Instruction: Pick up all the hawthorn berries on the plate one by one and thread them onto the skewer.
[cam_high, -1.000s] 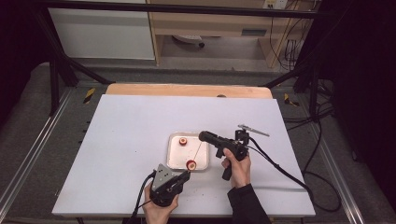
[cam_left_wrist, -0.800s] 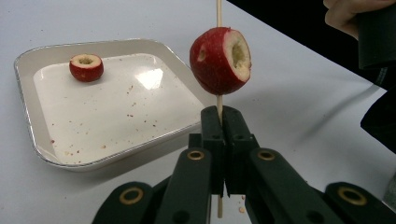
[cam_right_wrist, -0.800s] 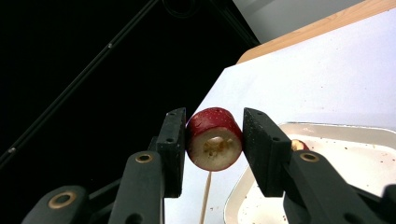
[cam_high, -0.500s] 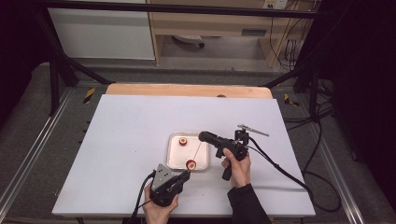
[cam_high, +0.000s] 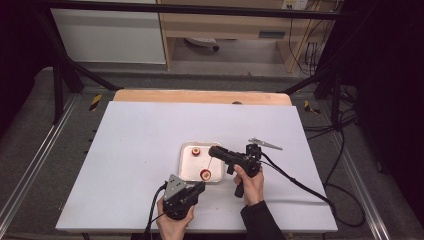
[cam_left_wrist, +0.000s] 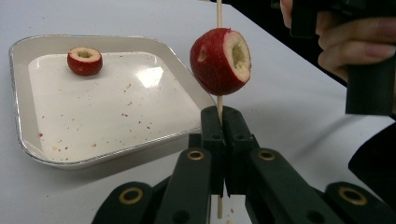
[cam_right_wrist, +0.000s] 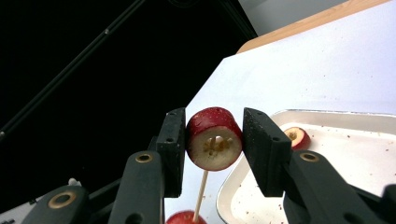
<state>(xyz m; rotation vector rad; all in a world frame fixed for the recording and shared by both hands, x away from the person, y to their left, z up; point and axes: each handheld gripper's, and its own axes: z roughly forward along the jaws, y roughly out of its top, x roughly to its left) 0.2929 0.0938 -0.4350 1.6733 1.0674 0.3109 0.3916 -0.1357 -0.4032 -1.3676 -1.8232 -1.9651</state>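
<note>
Tongs (cam_right_wrist: 212, 149) pinch red, cored fruit (cam_right_wrist: 214, 138).

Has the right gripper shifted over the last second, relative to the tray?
No. In the high view the right gripper hangs over the tray's right edge, just as before.

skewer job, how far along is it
Done: one cored red fruit piece is threaded on the wooden skewer, which the left tool clamps shut. In hand: the right tool holds a second piece on the skewer's upper end. Left: slide it down, then add the last piece lying in the tray.
</note>
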